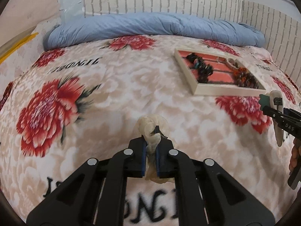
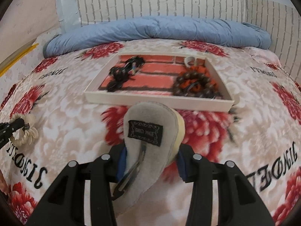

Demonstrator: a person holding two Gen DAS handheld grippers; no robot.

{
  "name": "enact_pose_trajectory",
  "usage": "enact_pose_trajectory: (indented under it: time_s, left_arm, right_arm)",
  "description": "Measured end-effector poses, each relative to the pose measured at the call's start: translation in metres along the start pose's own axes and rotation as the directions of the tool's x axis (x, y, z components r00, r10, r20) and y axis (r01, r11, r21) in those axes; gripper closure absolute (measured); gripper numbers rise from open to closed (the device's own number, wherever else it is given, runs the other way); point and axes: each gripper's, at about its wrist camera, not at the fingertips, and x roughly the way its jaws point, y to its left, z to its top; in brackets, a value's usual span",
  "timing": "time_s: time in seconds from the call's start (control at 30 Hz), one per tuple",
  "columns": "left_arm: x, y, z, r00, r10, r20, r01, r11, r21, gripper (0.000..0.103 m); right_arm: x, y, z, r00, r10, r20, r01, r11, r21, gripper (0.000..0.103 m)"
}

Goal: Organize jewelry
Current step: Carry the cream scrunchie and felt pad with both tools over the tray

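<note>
My left gripper [image 1: 152, 141] is shut on a cream scrunchie [image 1: 150, 127], held just above the floral blanket; it also shows in the right wrist view [image 2: 25, 130]. My right gripper [image 2: 150, 150] is shut on a grey felt hair clip [image 2: 148, 130] with a black "hand made" label, in front of the white tray [image 2: 156, 101]. The clip also shows in the left wrist view [image 1: 277, 111]. The tray has a red brick-pattern base and holds black hair ties [image 2: 125, 70] on its left and a brown bead bracelet [image 2: 193, 82] on its right.
A rolled blue duvet [image 2: 160, 30] lies along the far edge of the bed against a white brick-pattern wall. A clear plastic bag [image 2: 65, 5] stands at the back left. The floral blanket [image 1: 112, 94] covers the whole bed.
</note>
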Motion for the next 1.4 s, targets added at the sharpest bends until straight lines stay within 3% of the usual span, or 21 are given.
enact_pose_trajectory:
  time_s: [0.73, 1.13, 1.27, 1.4]
  left_arm:
    - [0.082, -0.164, 0.107, 0.997, -0.052, 0.054, 0.05, 0.998, 0.048, 0.097]
    - [0.12, -0.175, 0.118, 0.988, -0.001, 0.155, 0.004, 1.0, -0.016, 0.097]
    - [0.132, -0.177, 0.118, 0.982, 0.027, 0.188, -0.028, 1.0, 0.005, 0.097]
    - [0.142, -0.175, 0.12, 0.982, -0.001, 0.191, 0.001, 1.0, -0.001, 0.097]
  right_arm:
    - [0.028, -0.107, 0.089, 0.994, -0.043, 0.105, 0.043, 0.999, 0.005, 0.059]
    - [0.076, -0.11, 0.087, 0.977, -0.057, 0.206, 0.055, 0.998, 0.015, 0.059]
    - [0.093, -0.108, 0.088, 0.971, -0.07, 0.229, 0.069, 0.998, 0.01, 0.059]
    - [0.105, -0.106, 0.091, 0.968, -0.074, 0.241, 0.076, 0.997, 0.001, 0.059]
